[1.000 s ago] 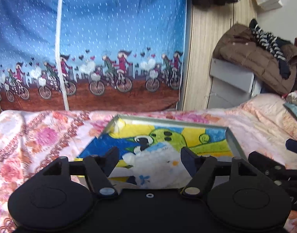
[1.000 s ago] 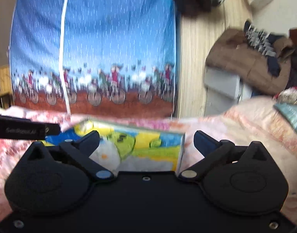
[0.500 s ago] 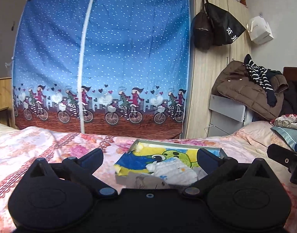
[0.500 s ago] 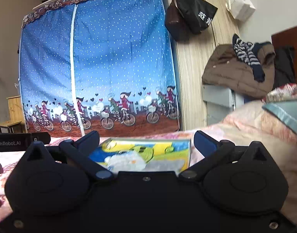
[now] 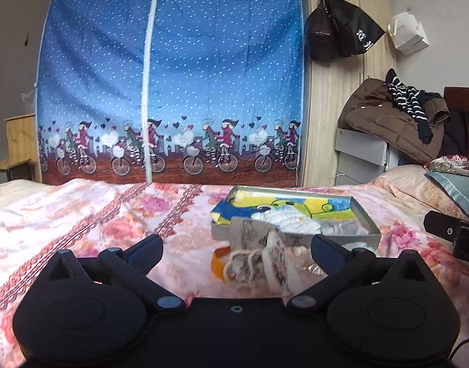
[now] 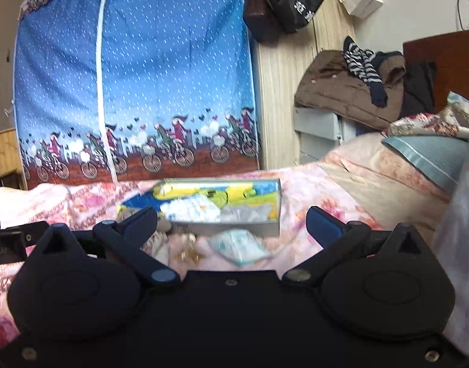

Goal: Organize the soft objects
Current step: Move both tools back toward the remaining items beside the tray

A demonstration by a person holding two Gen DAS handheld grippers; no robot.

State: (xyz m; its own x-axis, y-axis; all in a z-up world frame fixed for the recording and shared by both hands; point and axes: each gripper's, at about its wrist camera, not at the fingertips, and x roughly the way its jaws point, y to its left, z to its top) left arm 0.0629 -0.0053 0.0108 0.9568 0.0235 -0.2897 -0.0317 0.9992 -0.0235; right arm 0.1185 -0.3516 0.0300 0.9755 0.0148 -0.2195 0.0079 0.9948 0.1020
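A shallow grey box [image 5: 366, 217] with a colourful cartoon lining sits on the floral bed. White and grey soft cloths [image 5: 292, 218] lie inside it. A beige drawstring pouch [image 5: 249, 245] and an orange item [image 5: 217, 262] lie just in front of the box. My left gripper [image 5: 236, 247] is open and empty, just short of the pouch. In the right wrist view the box [image 6: 234, 228] has a small light-blue soft item [image 6: 239, 247] lying before it. My right gripper [image 6: 231, 219] is open and empty, held back from the box.
The floral bedspread [image 5: 96, 214] stretches left. A blue fabric wardrobe [image 5: 173, 76] stands behind the bed. Bags [image 5: 335, 33] hang on a wooden cabinet. A brown jacket [image 5: 387, 122] lies on grey drawers. Pillows [image 6: 424, 153] sit at the right.
Both grippers have pulled back and up from the box. The left jaws have opened wider. The pouch and small items in front of the box have come into view.
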